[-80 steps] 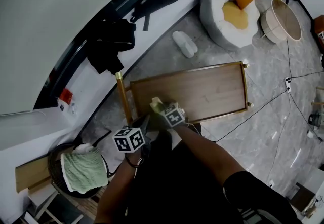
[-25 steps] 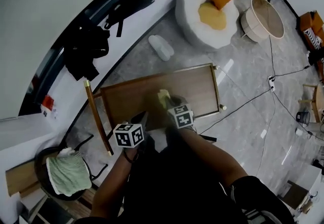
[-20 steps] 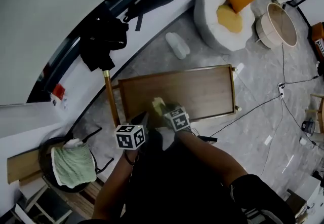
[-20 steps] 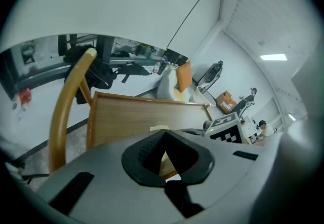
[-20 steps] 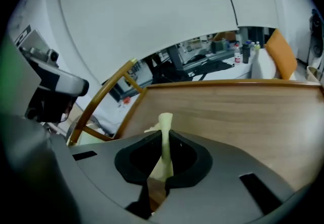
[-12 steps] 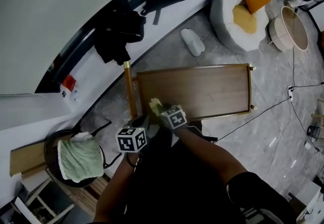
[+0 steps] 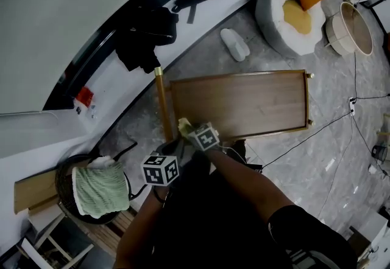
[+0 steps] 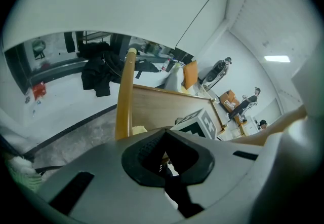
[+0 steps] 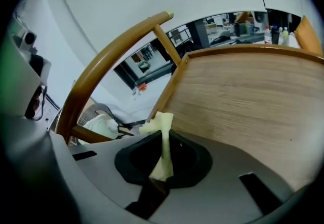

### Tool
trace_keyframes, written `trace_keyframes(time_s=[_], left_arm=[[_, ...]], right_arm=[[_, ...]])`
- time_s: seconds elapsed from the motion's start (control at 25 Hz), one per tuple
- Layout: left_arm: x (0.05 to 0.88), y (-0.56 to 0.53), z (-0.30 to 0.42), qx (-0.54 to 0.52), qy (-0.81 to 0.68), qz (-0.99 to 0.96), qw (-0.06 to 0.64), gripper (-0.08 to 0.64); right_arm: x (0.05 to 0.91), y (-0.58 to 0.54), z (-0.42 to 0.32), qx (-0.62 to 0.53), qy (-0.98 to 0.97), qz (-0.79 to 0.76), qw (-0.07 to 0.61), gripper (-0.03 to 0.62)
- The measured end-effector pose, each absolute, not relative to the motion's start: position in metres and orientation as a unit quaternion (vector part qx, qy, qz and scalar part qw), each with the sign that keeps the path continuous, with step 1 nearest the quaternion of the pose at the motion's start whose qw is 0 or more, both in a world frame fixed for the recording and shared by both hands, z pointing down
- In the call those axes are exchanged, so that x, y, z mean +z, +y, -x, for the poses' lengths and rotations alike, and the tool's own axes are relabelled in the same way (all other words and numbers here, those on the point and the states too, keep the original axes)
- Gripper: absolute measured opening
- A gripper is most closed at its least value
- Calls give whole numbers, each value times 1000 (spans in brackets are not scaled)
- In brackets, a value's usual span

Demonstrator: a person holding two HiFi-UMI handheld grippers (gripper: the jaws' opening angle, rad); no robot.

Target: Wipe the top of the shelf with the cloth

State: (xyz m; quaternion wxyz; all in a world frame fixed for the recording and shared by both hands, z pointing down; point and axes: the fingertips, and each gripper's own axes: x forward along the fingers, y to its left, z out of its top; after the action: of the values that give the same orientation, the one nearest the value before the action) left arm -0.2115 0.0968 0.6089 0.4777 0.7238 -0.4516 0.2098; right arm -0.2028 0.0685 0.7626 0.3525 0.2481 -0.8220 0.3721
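**At the shelf's near left corner: cloth gripped, left tongs empty**

On the right side, my right tongs (image 9: 161, 173) are clenched on the cloth (image 9: 163, 144), a pale yellow strip pinched between the jaws with its loose end standing up beyond them. From the head view, that cloth sits at the near left corner of the shelf (image 7: 244, 103), just beside the round wooden post (image 7: 162, 106) at the shelf's left end. I cannot tell whether the cloth is pressing on the wood or only held over its edge. The shelf top is a long brown board with a thin raised rim, and the rest of it lies bare.

My left tongs (image 8: 164, 161) are closed on nothing, jaws together. They hang just off that same corner, nearer to me than the right tongs and close beside them, facing the post.

A green towel (image 7: 100, 188) lies in a dark basket (image 7: 61, 184) on the floor, well apart to the left.
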Motion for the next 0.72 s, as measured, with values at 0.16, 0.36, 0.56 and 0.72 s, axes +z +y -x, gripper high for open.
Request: trace_keyframes(time_s=[0.16, 0.36, 0.56, 0.72], left_arm=[[613, 97, 204, 215, -447, -723, 482, 3], [619, 91, 179, 217, -438, -723, 488, 3], [627, 84, 126, 226, -409, -741, 483, 3], [630, 77, 81, 232, -392, -747, 485, 3]], right_arm=[[761, 58, 191, 345, -825, -259, 364, 40], [761, 50, 146, 332, -819, -280, 375, 40], [763, 47, 83, 332, -811, -298, 377, 40], [759, 39, 26, 332, -802, -322, 379, 40]])
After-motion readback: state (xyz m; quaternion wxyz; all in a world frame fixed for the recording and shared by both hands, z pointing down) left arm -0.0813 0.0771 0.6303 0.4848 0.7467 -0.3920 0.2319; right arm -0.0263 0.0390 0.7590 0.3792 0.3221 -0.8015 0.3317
